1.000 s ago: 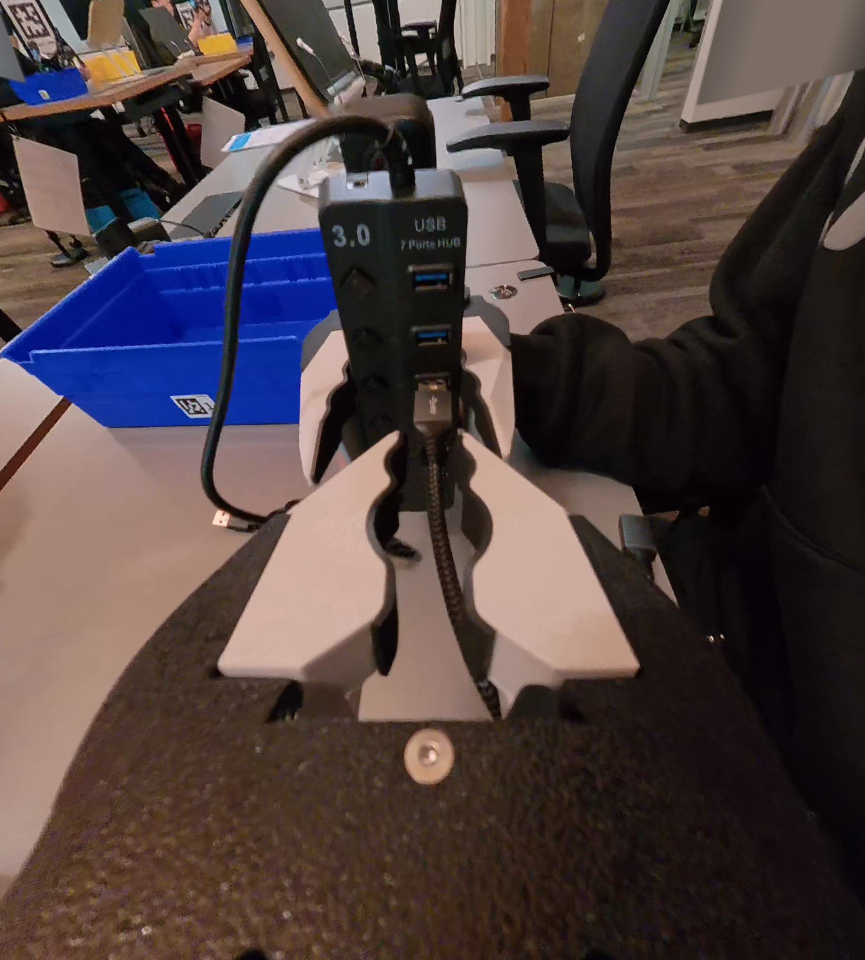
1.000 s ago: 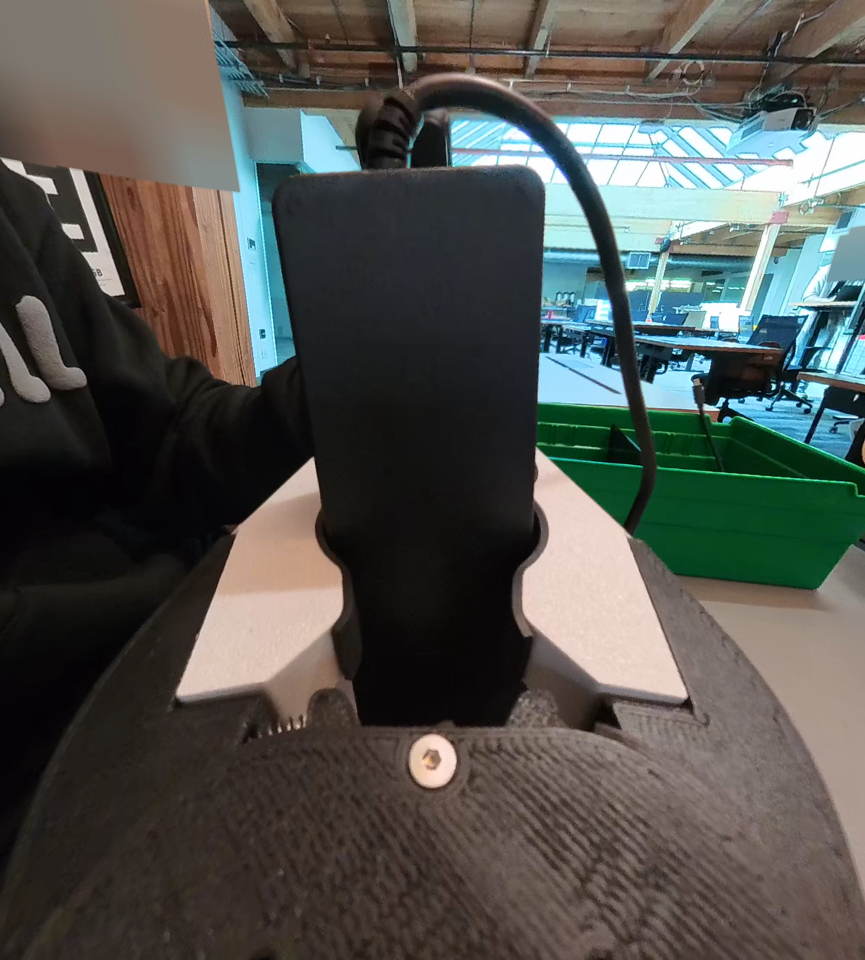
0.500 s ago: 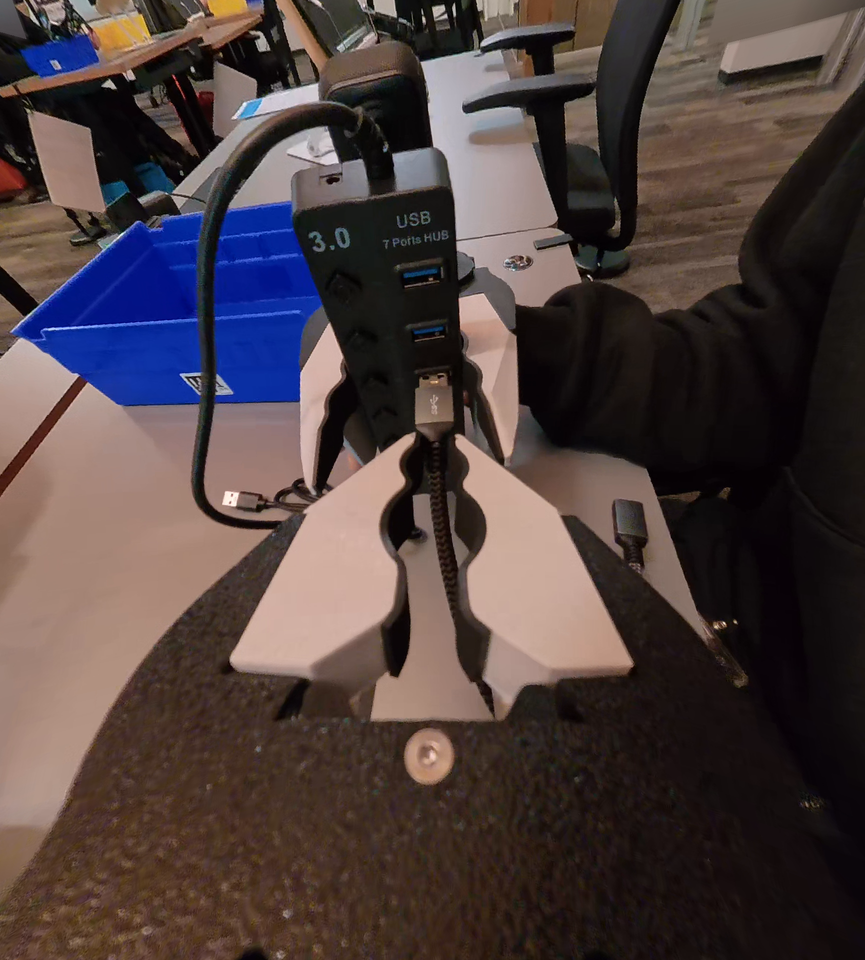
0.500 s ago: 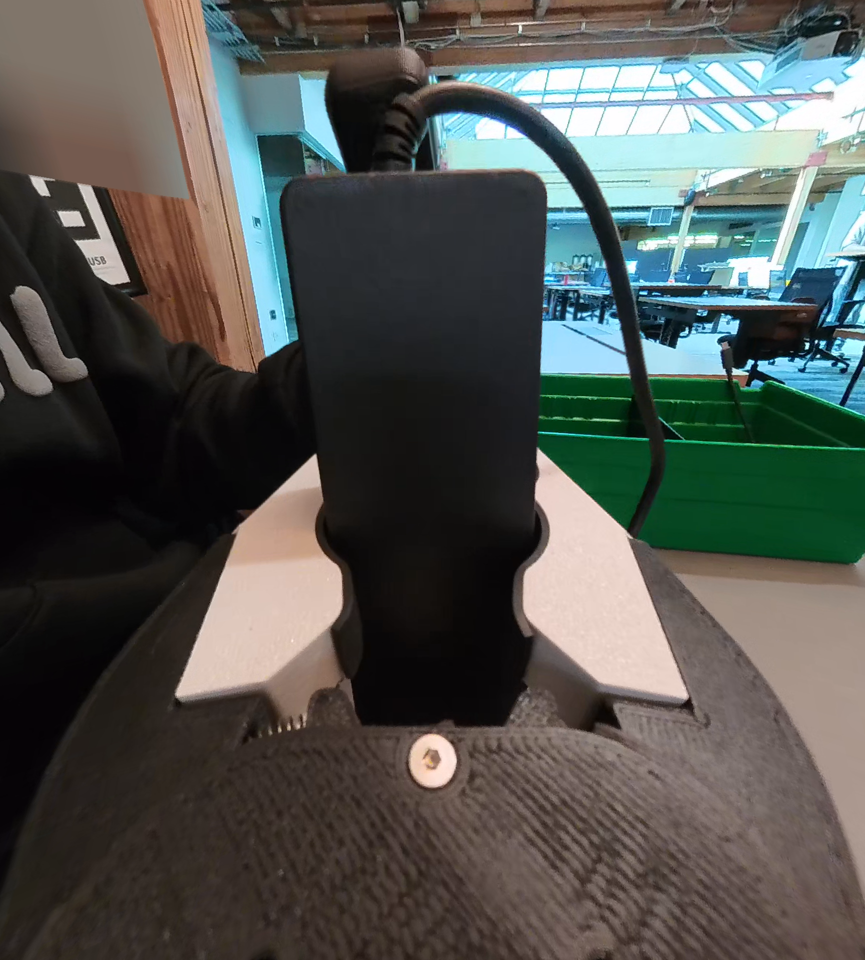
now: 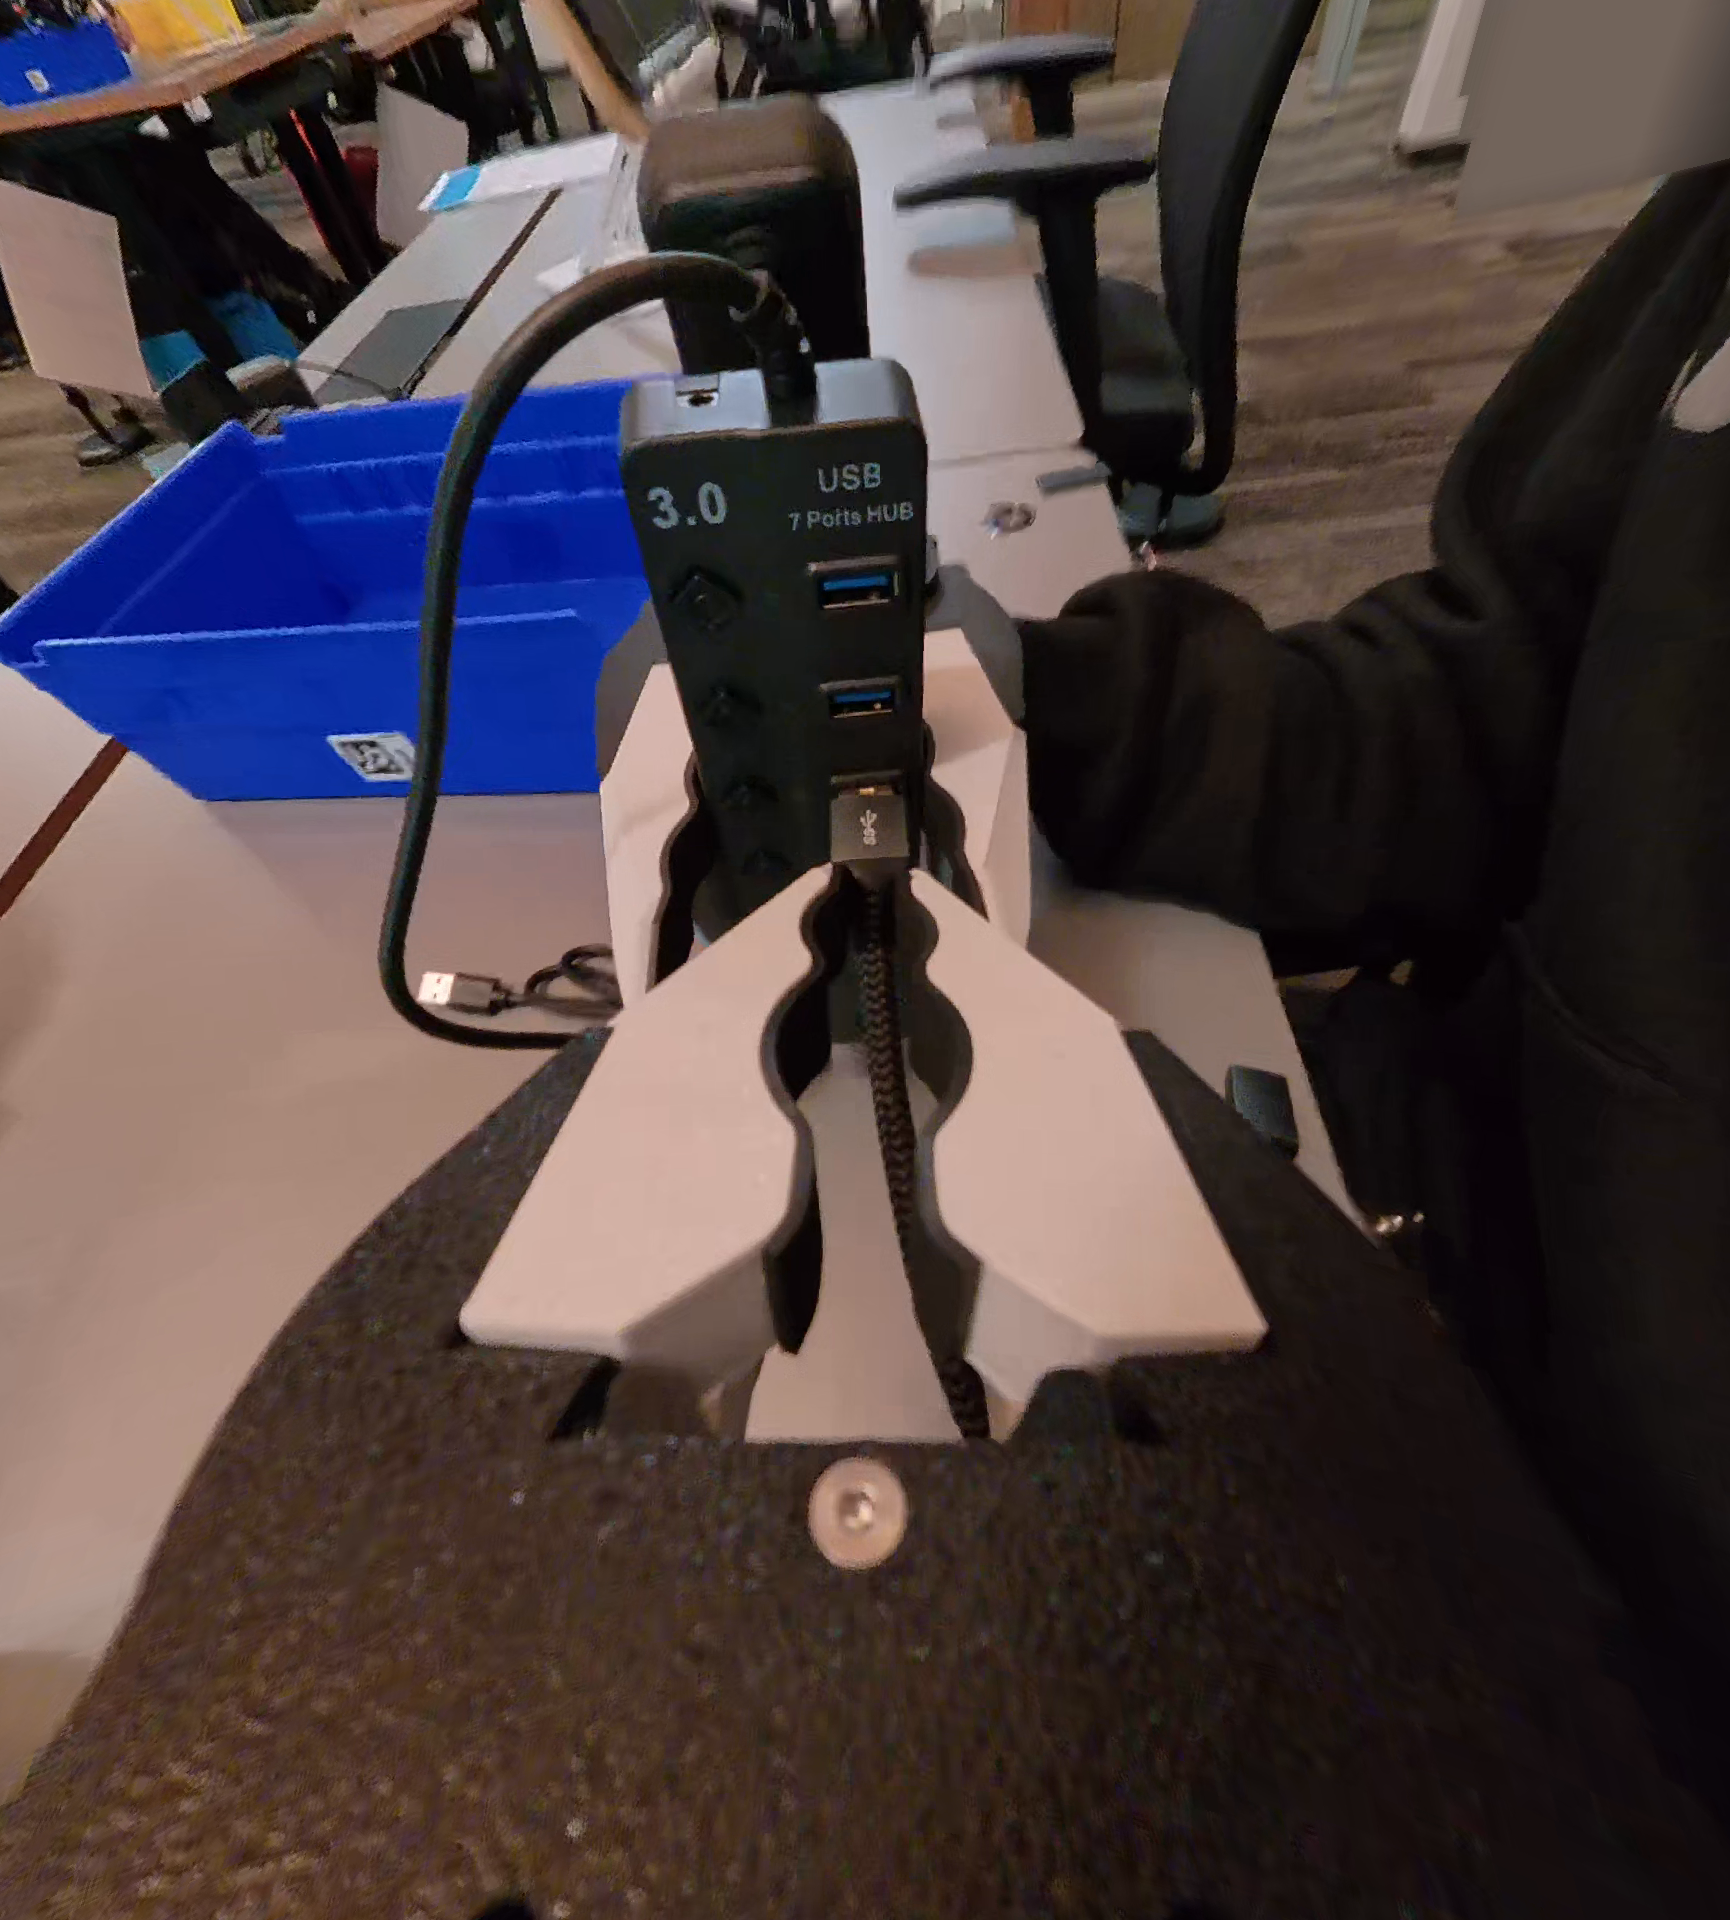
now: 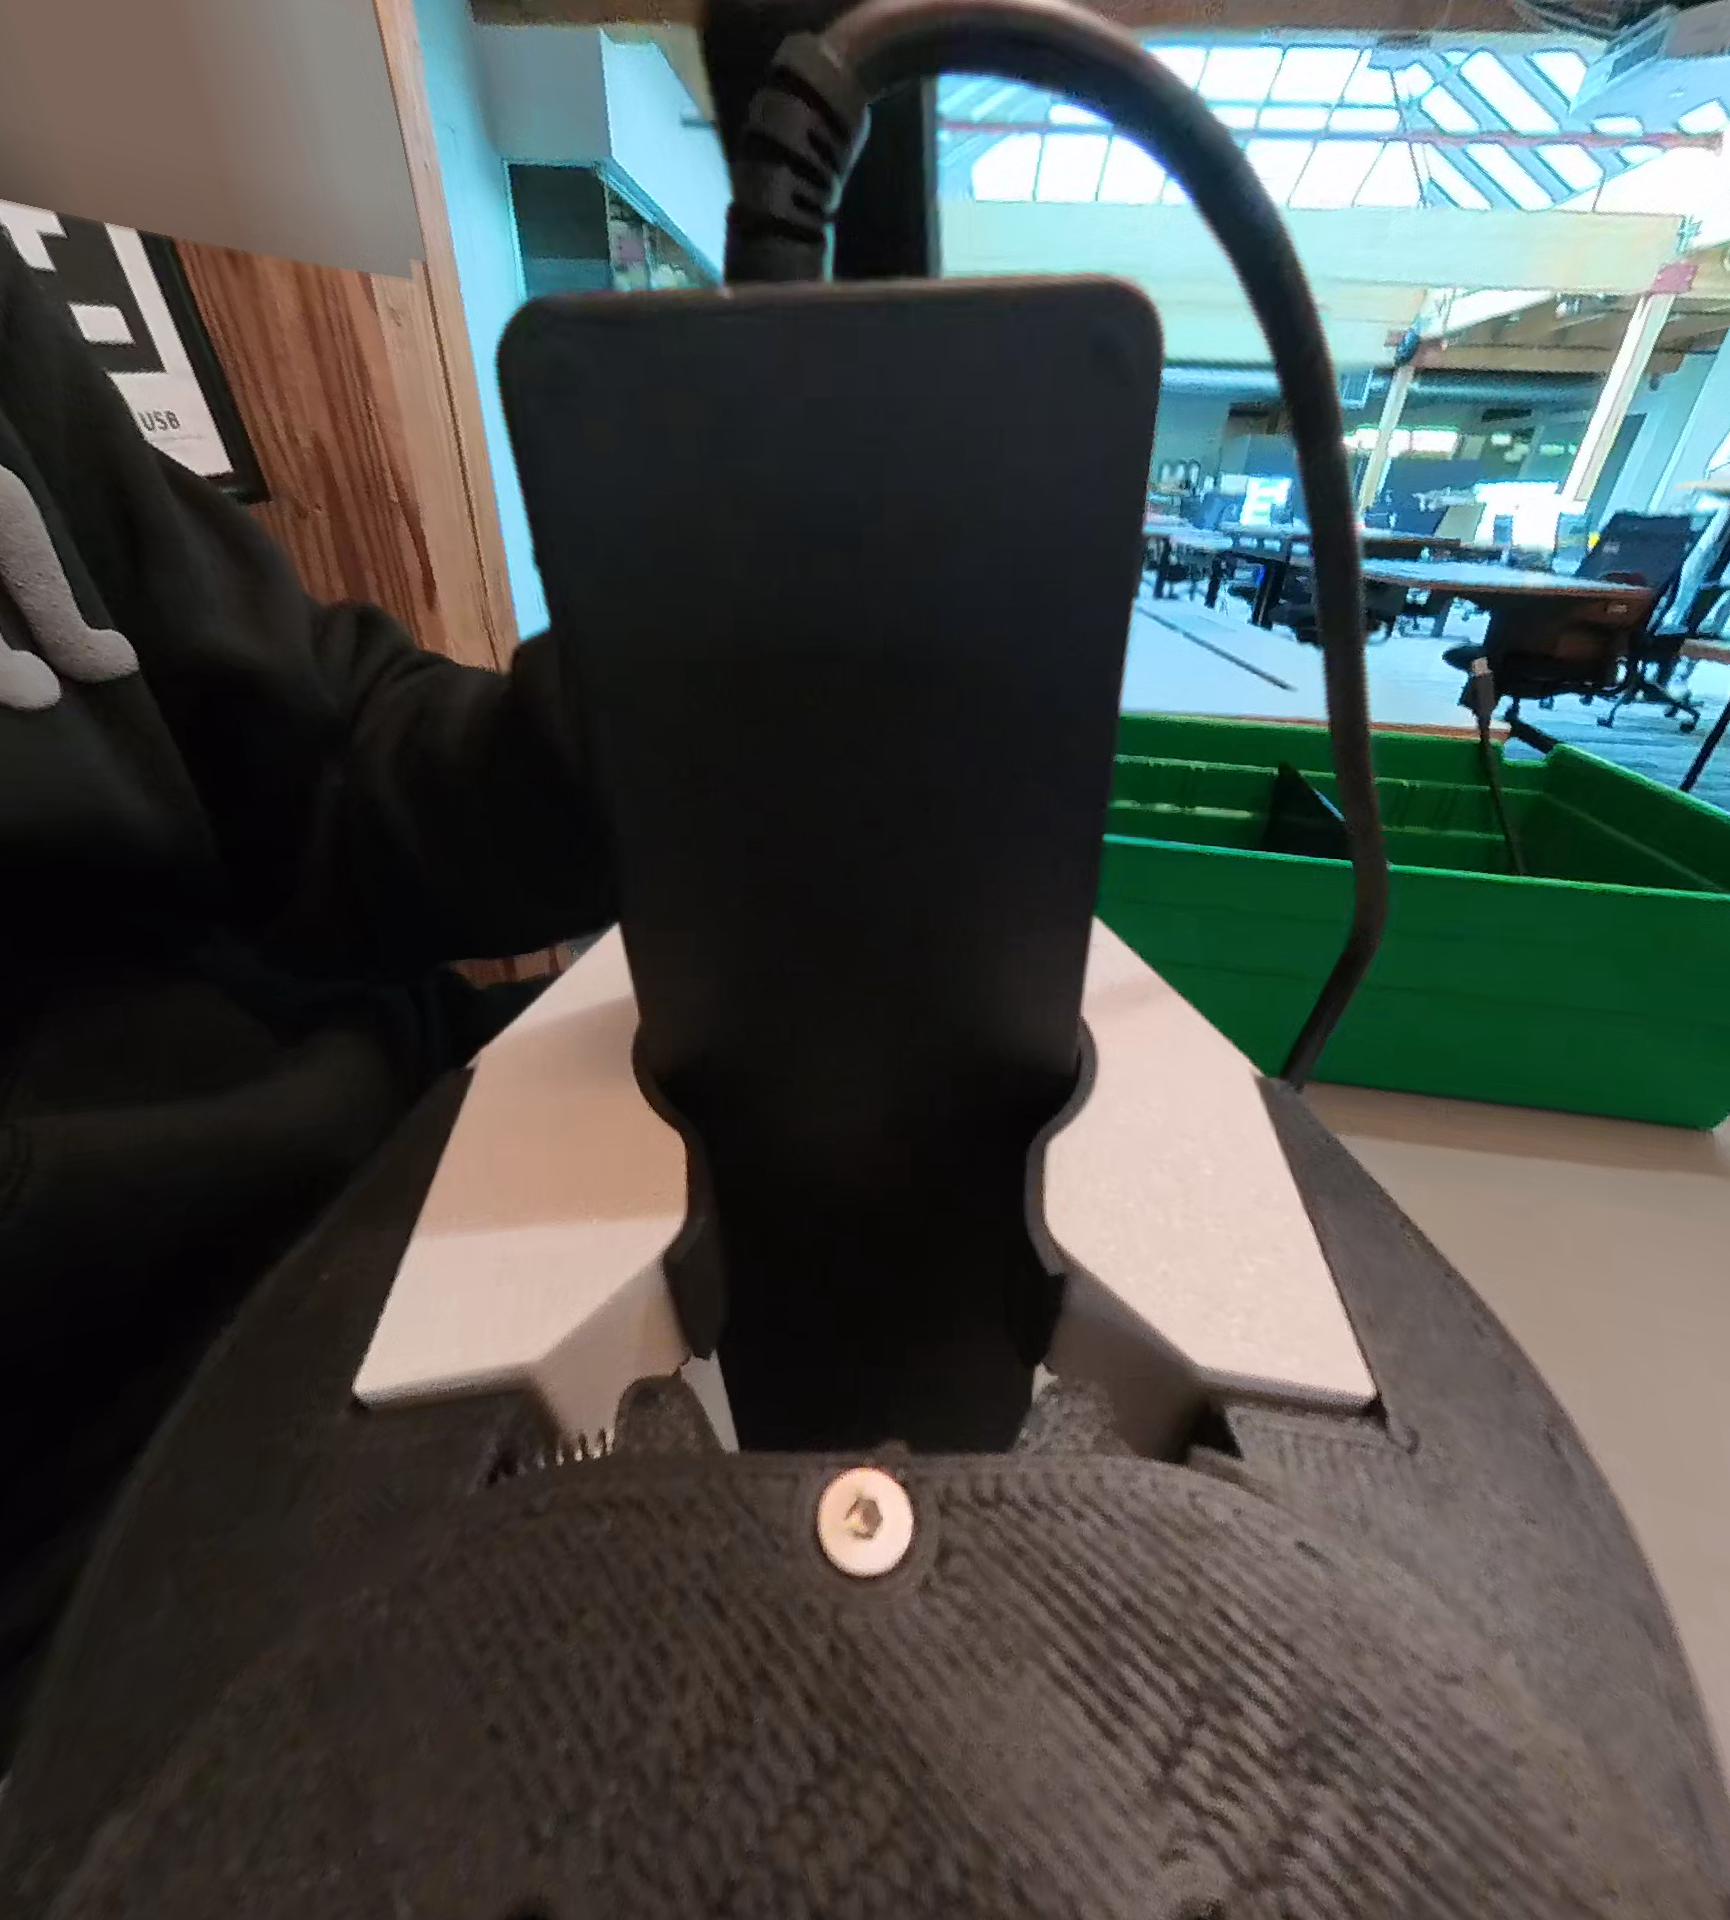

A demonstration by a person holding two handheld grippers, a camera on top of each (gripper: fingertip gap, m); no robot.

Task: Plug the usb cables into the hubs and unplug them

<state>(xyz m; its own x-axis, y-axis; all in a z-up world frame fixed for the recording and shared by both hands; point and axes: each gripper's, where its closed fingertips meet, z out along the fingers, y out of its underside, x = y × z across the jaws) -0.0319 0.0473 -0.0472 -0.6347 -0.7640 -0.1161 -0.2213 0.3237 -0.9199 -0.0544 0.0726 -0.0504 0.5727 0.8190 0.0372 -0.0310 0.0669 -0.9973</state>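
- While the black USB hub [image 5: 788,623] stands upright above the table [image 5: 165,1091], the right gripper [image 5: 819,821] clamps its lower body from behind, its pale fingers [image 5: 975,790] pressed against both sides.
- From the right wrist view, the same hub [image 6: 840,727] shows only its plain black back, filling the gap between that gripper's [image 6: 866,1236] two fingers, which sit tight on the casing.
- Closer to the left camera, the left gripper [image 5: 866,1039] is drawn narrow around a braided USB cable [image 5: 892,1091], which runs up the slot between its fingers.
- At the cable's top, the dark plug [image 5: 871,826] sits at the third port down on the hub's front; a short stretch of its metal shell shows above the plug body at the port's mouth.
- Above it, two blue ports [image 5: 856,587] on the hub are unoccupied.
- Out of the hub's top edge comes its own thick black lead [image 5: 425,727], which arches left, drops to the table and ends in a loose silver connector [image 5: 445,987].
- Behind the lead, a blue bin [image 5: 300,665] rests on the table at the left.
- Seen from the right wrist, a green bin [image 6: 1515,987] stands on the table behind the hub lead [image 6: 1339,623].
- A person's black sleeve [image 5: 1256,748] reaches in behind the right gripper.
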